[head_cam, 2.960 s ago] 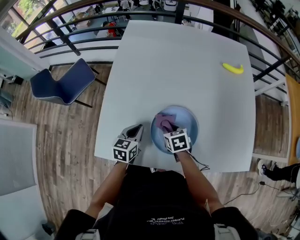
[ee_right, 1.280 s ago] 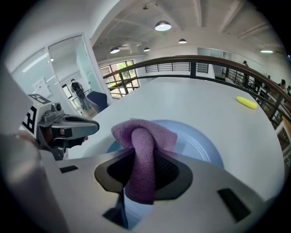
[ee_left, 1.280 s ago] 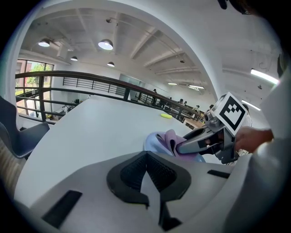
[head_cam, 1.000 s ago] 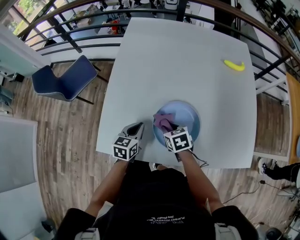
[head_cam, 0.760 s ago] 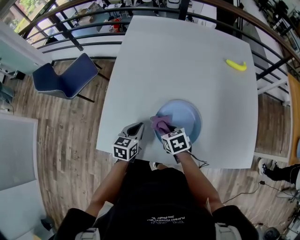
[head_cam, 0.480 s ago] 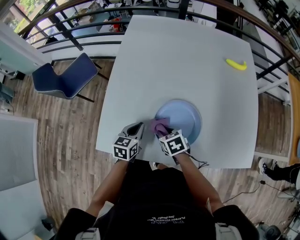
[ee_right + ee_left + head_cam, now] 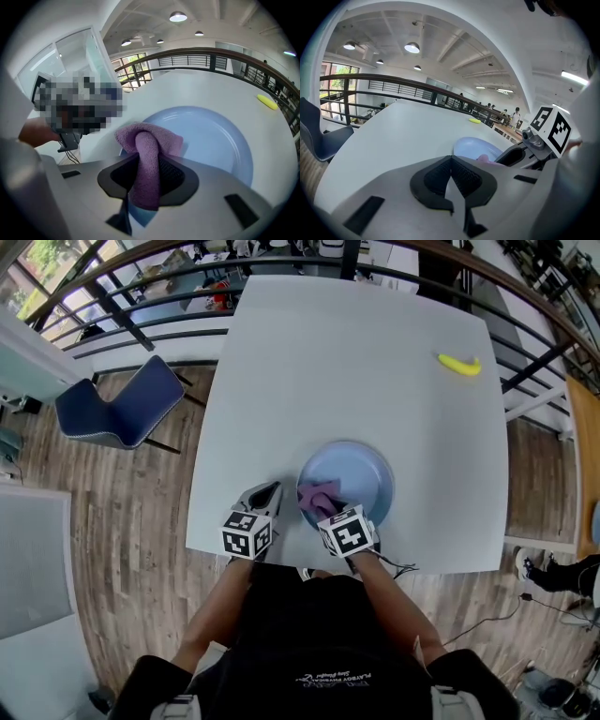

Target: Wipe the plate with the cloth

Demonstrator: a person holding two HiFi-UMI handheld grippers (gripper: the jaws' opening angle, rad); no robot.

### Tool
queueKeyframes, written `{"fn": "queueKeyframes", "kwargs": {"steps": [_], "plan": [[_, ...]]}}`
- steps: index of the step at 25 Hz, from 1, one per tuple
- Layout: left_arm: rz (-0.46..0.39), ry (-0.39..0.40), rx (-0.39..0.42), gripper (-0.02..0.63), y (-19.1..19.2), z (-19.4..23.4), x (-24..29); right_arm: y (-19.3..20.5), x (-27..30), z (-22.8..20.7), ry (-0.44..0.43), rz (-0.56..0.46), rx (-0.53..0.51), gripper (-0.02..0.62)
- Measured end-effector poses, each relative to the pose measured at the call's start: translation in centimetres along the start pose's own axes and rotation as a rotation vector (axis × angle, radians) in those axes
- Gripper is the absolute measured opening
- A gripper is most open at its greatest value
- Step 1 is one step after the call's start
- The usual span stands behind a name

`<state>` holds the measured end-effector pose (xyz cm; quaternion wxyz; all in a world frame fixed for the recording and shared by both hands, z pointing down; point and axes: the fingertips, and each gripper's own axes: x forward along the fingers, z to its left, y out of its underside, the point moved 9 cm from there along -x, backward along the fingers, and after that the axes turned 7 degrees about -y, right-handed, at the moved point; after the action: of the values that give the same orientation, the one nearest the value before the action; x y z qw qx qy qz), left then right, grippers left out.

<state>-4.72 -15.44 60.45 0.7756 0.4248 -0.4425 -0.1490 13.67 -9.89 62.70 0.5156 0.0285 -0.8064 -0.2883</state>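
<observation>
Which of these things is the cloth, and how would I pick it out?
Start at the big white table and find the round pale-blue plate near the person's edge. On the plate's left side sits the cloth, pinched between the jaws of the right gripper: the only purple, fuzzy thing, unlike the yellow banana at the far corner.

The person wore a black short-sleeved T-shirt (image 7: 309, 634) with small white lettering (image 7: 328, 679) across it. The grey plastic left gripper (image 7: 265, 493) and matching right gripper (image 7: 326, 510) had black ribbed pads (image 7: 461, 178). Each bore a white cube with black square markers (image 7: 247, 534). A thin black cable (image 7: 394, 566) trailed from the right one.
</observation>
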Motion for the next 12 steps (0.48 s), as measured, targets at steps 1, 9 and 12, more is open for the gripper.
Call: {"fn": "queueKeyframes", "kwargs": {"steps": [1, 9, 12], "plan": [[0.001, 0.005, 0.003, 0.012, -0.1, -0.1, 0.2, 0.1, -0.1, -0.2, 0.004, -0.001, 0.005, 0.118], [0.007, 0.034, 0.038, 0.012, -1.1, -0.9, 1.6, 0.9, -1.4, -2.4, 0.049, -0.024, 0.055, 0.118], [0.007, 0.045, 0.047, 0.012, -1.6, -1.1, 2.0, 1.2, -1.9, -3.4, 0.074, -0.035, 0.083, 0.118]]}}
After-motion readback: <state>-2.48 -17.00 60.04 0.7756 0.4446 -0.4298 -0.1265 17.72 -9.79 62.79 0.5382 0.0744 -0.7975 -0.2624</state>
